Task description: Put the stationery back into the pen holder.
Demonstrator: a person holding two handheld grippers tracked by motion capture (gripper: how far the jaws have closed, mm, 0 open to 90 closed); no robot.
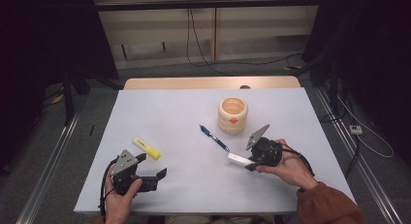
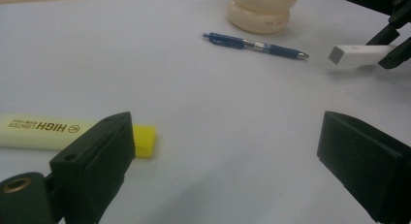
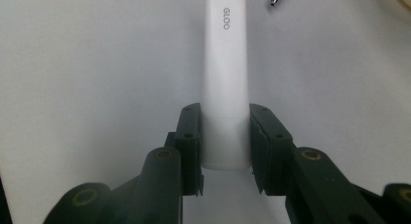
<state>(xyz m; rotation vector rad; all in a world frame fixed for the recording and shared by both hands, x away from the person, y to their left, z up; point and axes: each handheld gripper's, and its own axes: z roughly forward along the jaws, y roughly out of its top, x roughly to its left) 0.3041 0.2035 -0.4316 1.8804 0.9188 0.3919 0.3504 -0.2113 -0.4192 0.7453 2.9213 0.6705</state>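
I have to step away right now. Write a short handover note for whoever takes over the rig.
Right tool: shut on the white rectangular glue stick, low near the table's right front.
Left tool: open, holding nothing, beside the yellow highlighter.
Blue pen lies on the white table, just in front of the cream wooden cup.
Done: glue stick gripped.
Left, probably: put glue stick, pen and highlighter into the cup.

Highlighter (image 2: 46,131) partly behind the left jaw; glue stick (image 3: 225,78) top cut off.

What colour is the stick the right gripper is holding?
The glue stick is white with grey "GLOO" lettering, clearest in the right gripper view, clamped by the right gripper.
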